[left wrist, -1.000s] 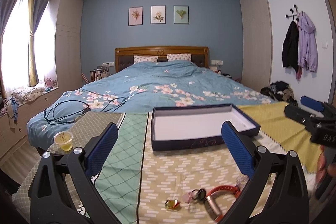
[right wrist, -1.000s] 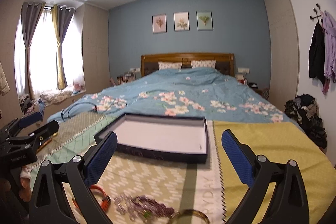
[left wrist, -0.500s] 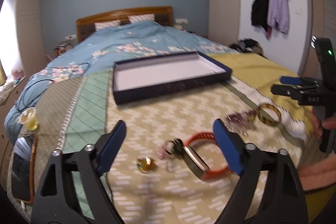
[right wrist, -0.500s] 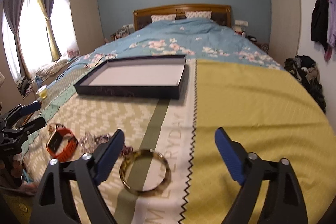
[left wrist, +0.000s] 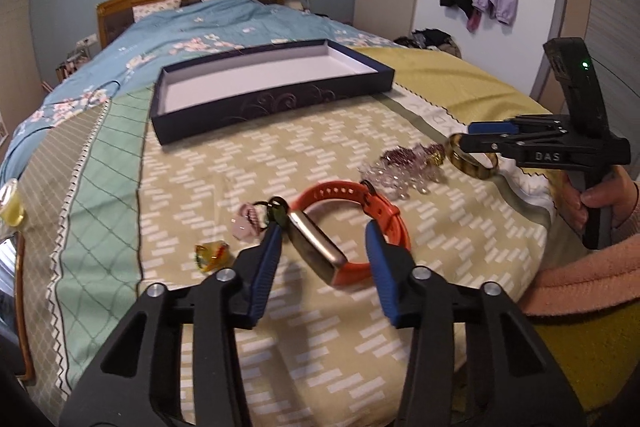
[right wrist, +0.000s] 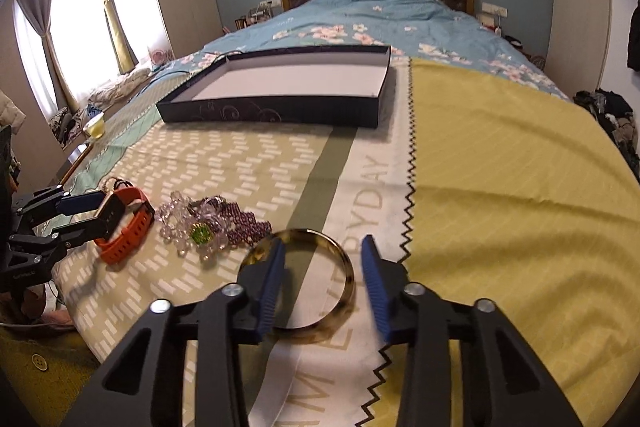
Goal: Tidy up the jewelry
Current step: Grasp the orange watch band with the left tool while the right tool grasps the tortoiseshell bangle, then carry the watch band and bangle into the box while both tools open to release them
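Note:
An orange watch point(left wrist: 348, 193) with a gold face lies on the patterned blanket. My left gripper point(left wrist: 323, 227) straddles that face, jaws closing, with gaps still showing beside the pads. To the right lies a tortoiseshell bangle point(right wrist: 344, 267). My right gripper point(right wrist: 323, 243) has one pad inside the ring and the other just outside its right rim, jaws closing, and is not pressing on it. From the left wrist view the right gripper point(left wrist: 466, 137) hangs over the bangle point(left wrist: 474, 169). A navy box point(left wrist: 276, 103) with a white floor sits open farther up the bed.
A heap of purple and clear bead bracelets point(right wrist: 212, 223) lies between watch and bangle. A pink charm point(left wrist: 246, 221) and a small yellow trinket point(left wrist: 212, 255) lie left of the watch. A cup of yellow liquid point(right wrist: 96, 125) stands off the bed's left side. A person's hand point(left wrist: 600, 199) grips the right handle.
Both grippers tipped downward and sank toward the blanket. Their jaws narrowed from wide open; the left now brackets the watch face, the right the bangle's rim.

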The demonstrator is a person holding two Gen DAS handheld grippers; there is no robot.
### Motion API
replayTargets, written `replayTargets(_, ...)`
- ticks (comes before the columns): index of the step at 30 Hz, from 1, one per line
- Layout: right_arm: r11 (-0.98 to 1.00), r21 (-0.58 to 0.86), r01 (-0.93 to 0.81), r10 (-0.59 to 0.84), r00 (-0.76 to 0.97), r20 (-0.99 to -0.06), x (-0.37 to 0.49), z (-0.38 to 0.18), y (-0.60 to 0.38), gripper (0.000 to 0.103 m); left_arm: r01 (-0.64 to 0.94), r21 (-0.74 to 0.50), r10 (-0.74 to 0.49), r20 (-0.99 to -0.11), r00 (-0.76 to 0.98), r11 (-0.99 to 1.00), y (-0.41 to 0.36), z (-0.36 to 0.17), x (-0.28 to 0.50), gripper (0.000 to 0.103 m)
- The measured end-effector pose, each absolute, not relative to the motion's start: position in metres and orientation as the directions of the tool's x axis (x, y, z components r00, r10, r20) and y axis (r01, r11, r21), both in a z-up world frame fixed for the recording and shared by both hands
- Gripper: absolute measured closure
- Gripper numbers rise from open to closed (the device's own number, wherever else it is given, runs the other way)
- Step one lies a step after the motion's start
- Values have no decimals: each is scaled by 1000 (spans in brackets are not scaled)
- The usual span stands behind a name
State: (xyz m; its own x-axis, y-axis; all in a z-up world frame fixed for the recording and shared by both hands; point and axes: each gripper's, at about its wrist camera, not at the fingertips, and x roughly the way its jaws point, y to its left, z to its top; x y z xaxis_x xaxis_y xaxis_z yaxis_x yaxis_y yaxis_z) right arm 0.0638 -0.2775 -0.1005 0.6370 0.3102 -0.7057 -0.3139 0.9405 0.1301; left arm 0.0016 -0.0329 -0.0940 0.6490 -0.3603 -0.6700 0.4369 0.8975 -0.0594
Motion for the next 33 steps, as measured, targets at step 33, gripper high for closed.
replayTargets(33, 905, 195, -379, 418, 702, -577, 123, -37, -279, 97, 399, -33, -335, -608, 720, 916, -15, -26, 78, 91)
